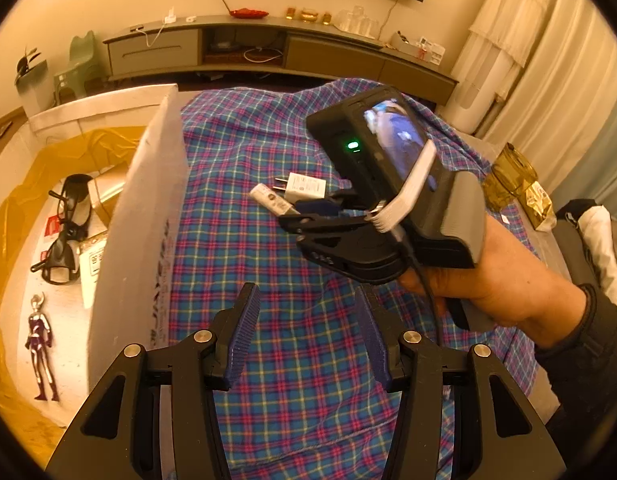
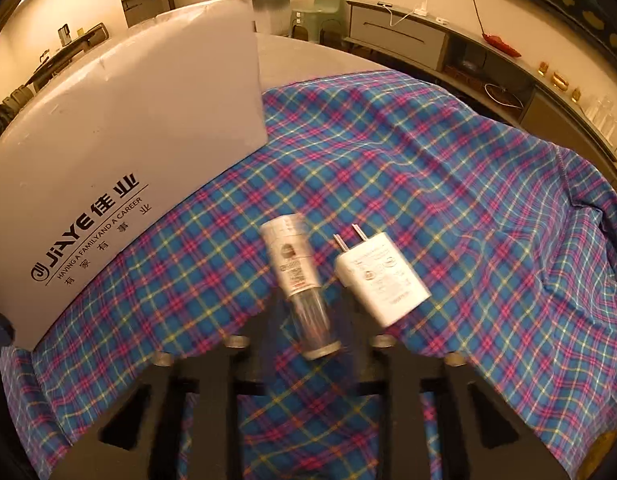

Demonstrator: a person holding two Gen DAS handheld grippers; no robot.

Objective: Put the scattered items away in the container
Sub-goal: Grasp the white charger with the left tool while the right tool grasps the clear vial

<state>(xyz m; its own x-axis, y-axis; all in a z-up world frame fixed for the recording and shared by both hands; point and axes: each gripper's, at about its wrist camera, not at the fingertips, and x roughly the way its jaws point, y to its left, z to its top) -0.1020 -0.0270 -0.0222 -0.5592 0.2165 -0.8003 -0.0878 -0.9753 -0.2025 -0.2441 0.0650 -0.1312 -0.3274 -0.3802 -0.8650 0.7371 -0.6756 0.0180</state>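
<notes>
Plaid cloth (image 2: 428, 184) covers table; TV cabinet (image 1: 244, 50) behind. Left gripper (image 1: 306, 336) fingers wide, empty; right gripper (image 1: 308, 216) fingers clamp tube (image 2: 298, 284).

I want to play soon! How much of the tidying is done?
Done: two pairs of black glasses and a silver-purple toy figure lie in the white cardboard box. In hand: the right gripper looks clamped on the small clear-and-white tube; the left gripper is open, empty. Left: the white plug charger on the plaid cloth.

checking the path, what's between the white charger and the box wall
Only the small tube and bare plaid cloth lie between the white charger and the box wall, seen in the right wrist view.
</notes>
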